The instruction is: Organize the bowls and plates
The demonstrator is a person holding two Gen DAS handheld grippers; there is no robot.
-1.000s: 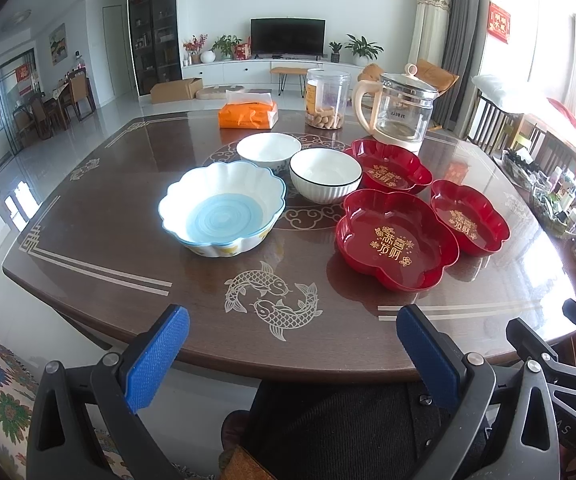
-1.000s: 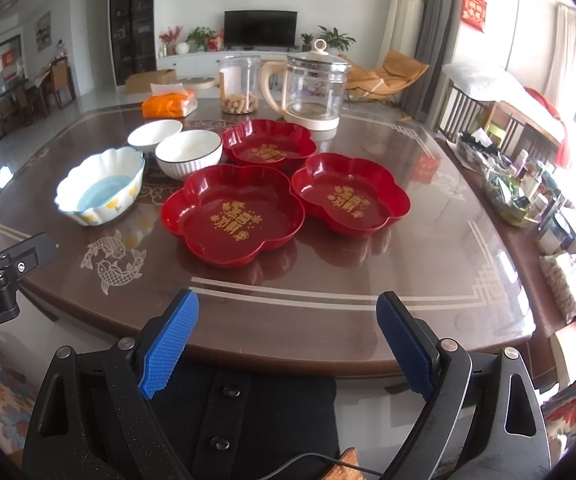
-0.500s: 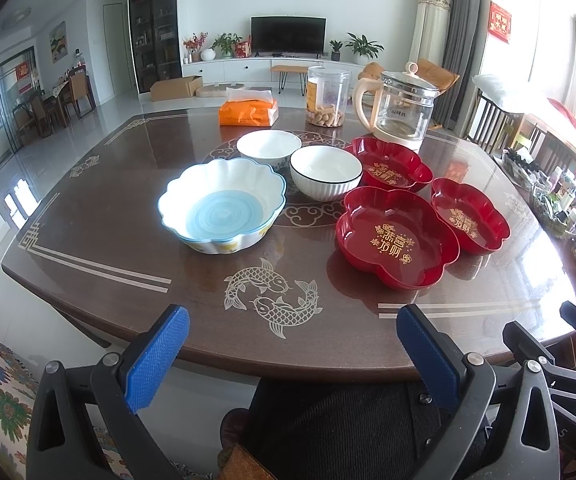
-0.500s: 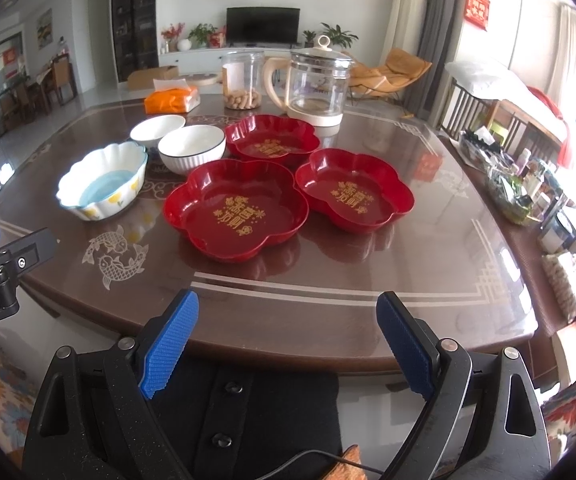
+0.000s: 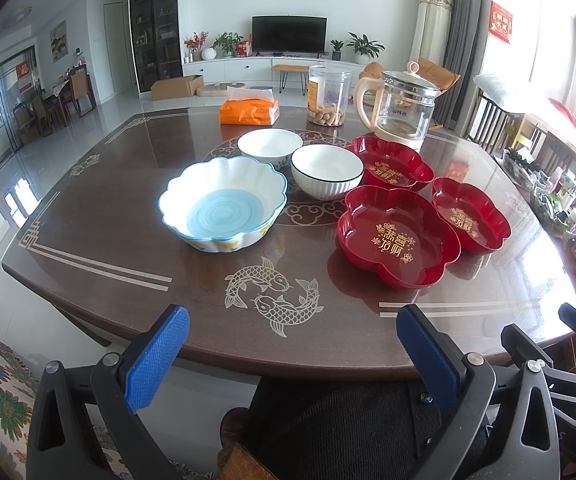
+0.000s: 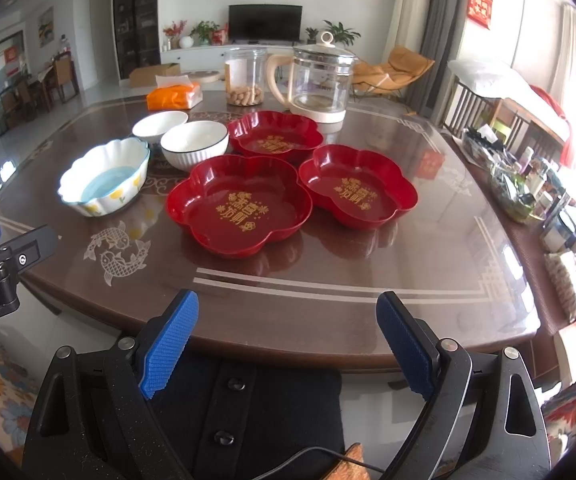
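Note:
Three red flower-shaped plates lie on the brown table: the largest [image 5: 398, 236] [image 6: 240, 206] nearest me, one [image 5: 470, 216] [image 6: 358, 186] to its right, one [image 5: 390, 168] [image 6: 276, 136] behind. Left of them stand a scalloped bowl with a blue inside [image 5: 224, 204] [image 6: 106, 176], a ribbed white bowl with a dark rim [image 5: 327, 172] [image 6: 195, 144] and a smaller white bowl [image 5: 270, 148] [image 6: 160, 124]. My left gripper [image 5: 292, 350] and right gripper [image 6: 286, 338] both hang open at the table's near edge, holding nothing.
At the back of the table [image 5: 128, 216] are an orange tissue pack [image 5: 249, 112], a clear jar of snacks [image 5: 329, 96] and a glass kettle [image 5: 402, 110]. A cluttered side shelf [image 6: 528, 184] runs along the right. A person's dark clothing [image 6: 244, 400] is below the grippers.
Both grippers have drifted slightly towards the table and a little higher, so the dishes sit lower in view. Nothing on the table has moved; both stay open.

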